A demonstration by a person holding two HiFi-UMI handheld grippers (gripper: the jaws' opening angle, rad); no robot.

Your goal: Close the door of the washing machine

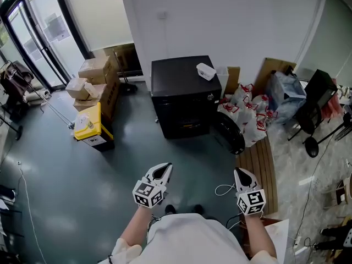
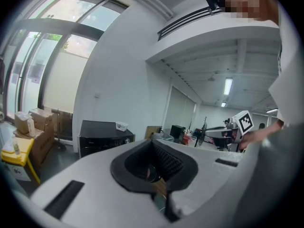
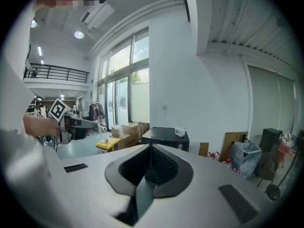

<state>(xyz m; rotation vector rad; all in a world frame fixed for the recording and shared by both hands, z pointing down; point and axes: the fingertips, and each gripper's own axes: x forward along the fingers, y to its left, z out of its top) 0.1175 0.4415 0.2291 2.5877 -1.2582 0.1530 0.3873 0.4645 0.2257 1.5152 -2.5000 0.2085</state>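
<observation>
Standing on a glossy dark floor point(image 1: 66, 202), a person faces a white wall point(image 1: 181, 15) with a gripper in each hand. The left gripper point(image 1: 163, 171) and right gripper point(image 1: 243, 175) are held level and well apart; each has its jaws pressed together, with nothing between them. A black washer point(image 1: 184, 89) stands against the wall, well ahead of both grippers. Its round door point(image 1: 230, 132) hangs open at the washer's front right corner. A small white box point(image 1: 205, 71) sits on the washer's top.

Only the head view shows the door. In both gripper views the washer appears small beyond the jaw tips, and the door cannot be made out. The left gripper view alone takes in ceiling lights point(image 2: 228, 86) and a desk area off to the right. The right gripper view alone shows a balcony railing point(image 3: 57, 72) high on the left.

Glass doors point(image 1: 38, 32) line the left side of the room. Cardboard boxes point(image 1: 96, 78) and a yellow crate point(image 1: 89, 122) sit left of the washer. Bags point(image 1: 247, 114) crowd just beside the open door, above a strip of wooden decking point(image 1: 258, 166). A thin cable point(image 1: 223, 190) loops on the floor near the right gripper. Bare floor lies between the person and the washer
</observation>
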